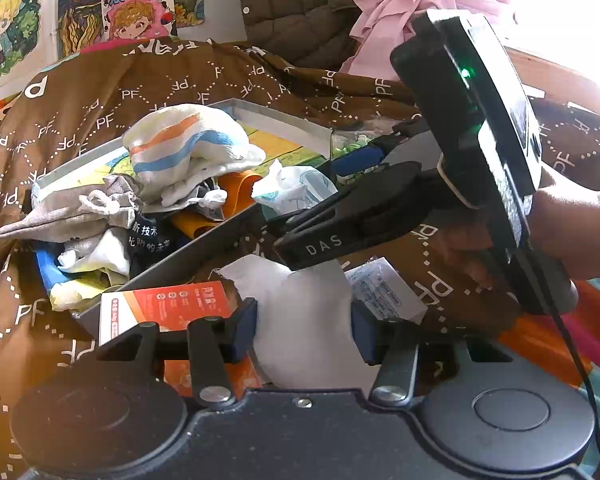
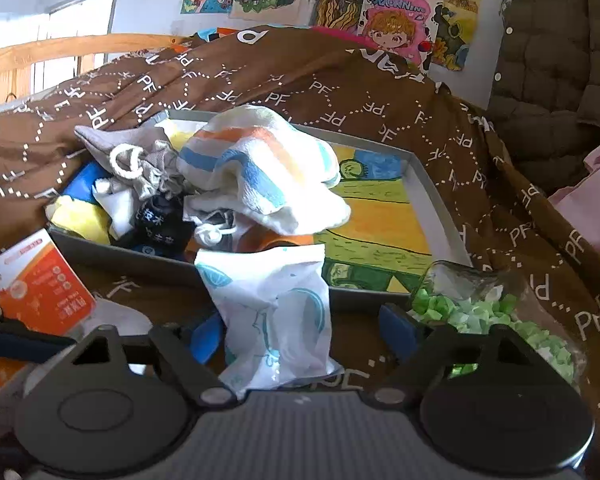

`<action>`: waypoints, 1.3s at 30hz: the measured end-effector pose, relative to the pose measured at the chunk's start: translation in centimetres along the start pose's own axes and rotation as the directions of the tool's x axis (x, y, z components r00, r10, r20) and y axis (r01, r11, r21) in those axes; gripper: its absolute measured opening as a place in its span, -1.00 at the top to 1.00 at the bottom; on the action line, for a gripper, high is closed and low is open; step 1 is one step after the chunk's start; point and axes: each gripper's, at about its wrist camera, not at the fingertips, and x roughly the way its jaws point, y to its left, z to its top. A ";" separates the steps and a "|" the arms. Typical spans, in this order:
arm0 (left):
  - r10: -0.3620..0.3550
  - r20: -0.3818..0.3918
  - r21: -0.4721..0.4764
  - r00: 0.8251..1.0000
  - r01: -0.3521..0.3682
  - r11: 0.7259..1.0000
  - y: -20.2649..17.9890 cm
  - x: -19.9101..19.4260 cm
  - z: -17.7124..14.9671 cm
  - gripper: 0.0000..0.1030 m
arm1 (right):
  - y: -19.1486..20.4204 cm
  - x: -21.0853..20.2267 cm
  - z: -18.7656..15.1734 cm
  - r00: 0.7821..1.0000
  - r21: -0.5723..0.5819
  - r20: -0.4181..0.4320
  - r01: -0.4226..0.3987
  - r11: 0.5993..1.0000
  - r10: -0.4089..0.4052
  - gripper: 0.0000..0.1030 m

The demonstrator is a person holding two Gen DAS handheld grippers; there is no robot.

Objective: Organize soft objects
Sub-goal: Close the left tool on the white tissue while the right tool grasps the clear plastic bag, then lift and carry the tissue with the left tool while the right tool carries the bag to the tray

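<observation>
A shallow grey box [image 2: 420,184] lies on a brown quilt. It is piled with a striped white towel [image 2: 260,168], a grey drawstring pouch [image 2: 140,152], a dark cloth with white characters [image 2: 160,220] and yellow cloth. My right gripper [image 2: 300,332] stands open around a white pouch with teal print [image 2: 276,304], which drapes over the box's near wall; a gap shows at the right pad. In the left wrist view that gripper [image 1: 276,234] reaches in from the right. My left gripper [image 1: 304,332] is shut on a white cloth [image 1: 300,304] lying on the quilt.
An orange and white carton [image 1: 168,308] lies beside the box's near corner. A clear container of green paper bits [image 2: 480,312] sits at the right. The brown quilt [image 2: 300,80] bunches up behind the box. A pink garment [image 1: 400,0] and a padded jacket [image 2: 560,60] hang behind.
</observation>
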 end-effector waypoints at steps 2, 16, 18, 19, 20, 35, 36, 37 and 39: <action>0.004 -0.002 -0.009 1.000 -0.004 1.000 0.1 0.0 0.0 0.07 | -0.1 0.0 -0.1 1.000 -0.004 0.002 0.003 1.000 -0.003 -0.58; 0.026 -0.026 -0.093 0.999 -0.029 0.995 1.1 -0.4 0.6 0.48 | -1.0 -0.8 -0.3 1.000 -0.016 0.008 0.017 1.000 -0.017 -0.04; 0.032 -0.030 -0.103 0.999 -0.035 0.994 1.2 -0.6 0.7 0.53 | -1.0 -1.1 -0.2 1.000 -0.018 0.009 0.021 1.000 -0.020 0.00; 0.034 -0.030 -0.106 0.999 -0.037 0.994 1.3 -0.7 0.8 0.56 | -1.0 -1.2 -0.2 1.000 -0.019 0.011 0.021 1.000 -0.021 0.03; 0.035 -0.031 -0.107 0.999 -0.038 0.994 1.3 -0.8 0.8 0.59 | -1.0 -1.4 -0.2 1.000 -0.021 0.012 0.020 1.000 -0.020 0.06; 0.022 0.018 -0.068 1.000 -0.021 0.997 -0.2 -4.5 2.3 0.63 | -0.6 -6.2 0.7 0.997 -0.112 0.077 0.009 0.994 -0.001 0.17; 0.023 0.022 -0.063 0.999 -0.022 0.998 -0.3 -4.8 2.4 0.63 | -0.6 -6.7 0.8 0.996 -0.120 0.084 0.011 0.993 -0.001 0.17; 0.024 0.026 -0.059 0.999 -0.023 0.998 -0.4 -5.1 2.5 0.63 | -0.5 -7.1 0.9 0.996 -0.126 0.091 0.013 0.992 -0.001 0.17; 0.025 0.037 -0.053 0.999 -0.023 0.998 -0.6 -5.7 2.7 0.63 | -0.5 -8.0 1.2 0.994 -0.139 0.106 0.016 0.990 -0.001 0.17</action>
